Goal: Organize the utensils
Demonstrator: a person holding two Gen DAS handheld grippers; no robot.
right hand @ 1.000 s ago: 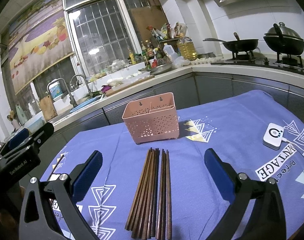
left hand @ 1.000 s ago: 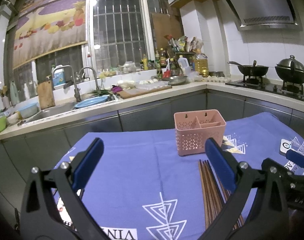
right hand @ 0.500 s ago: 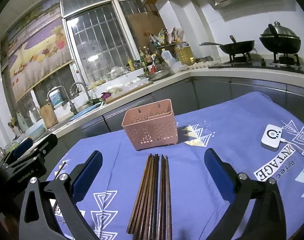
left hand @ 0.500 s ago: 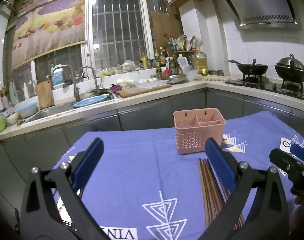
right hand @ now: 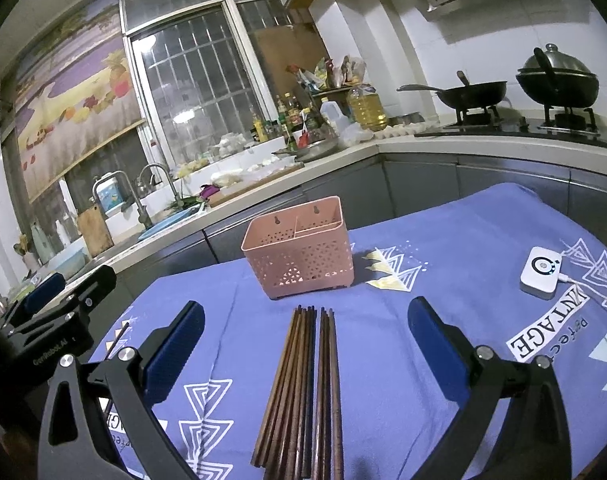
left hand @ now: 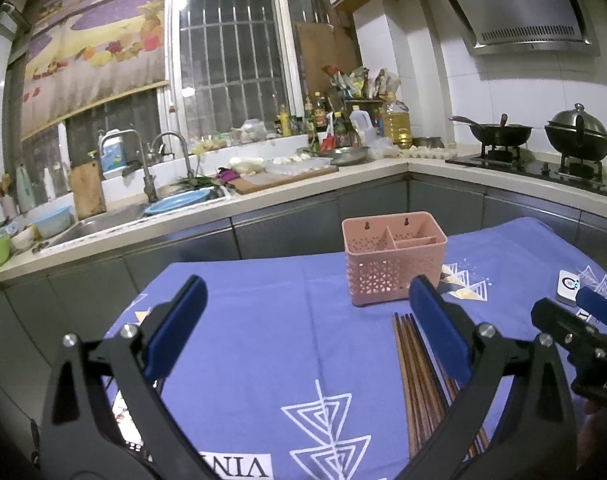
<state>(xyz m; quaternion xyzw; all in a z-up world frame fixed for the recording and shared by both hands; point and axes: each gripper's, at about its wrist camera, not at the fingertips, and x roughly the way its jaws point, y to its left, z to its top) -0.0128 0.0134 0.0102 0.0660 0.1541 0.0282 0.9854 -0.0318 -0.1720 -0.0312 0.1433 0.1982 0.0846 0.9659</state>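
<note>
Wooden chopsticks (right hand: 303, 392) lying bottom centre of the right wrist view, long axis pointing up-frame at pink utensil caddy (right hand: 299, 256). Directly between right gripper (right hand: 303, 344) fingers, spread wide, empty. Left gripper (left hand: 303, 344) likewise spread, chopsticks off lower right.

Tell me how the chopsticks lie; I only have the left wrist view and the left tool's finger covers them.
Observer: The chopsticks lie flat in two side-by-side bundles with a narrow gap, ends toward the pink basket.
Operator: Is anything gripping them?
Observer: No. The right tool is open over them, a finger on each side, holding nothing.
Operator: That white device at my right edge?
Observer: A thin cable runs from its right side.
</note>
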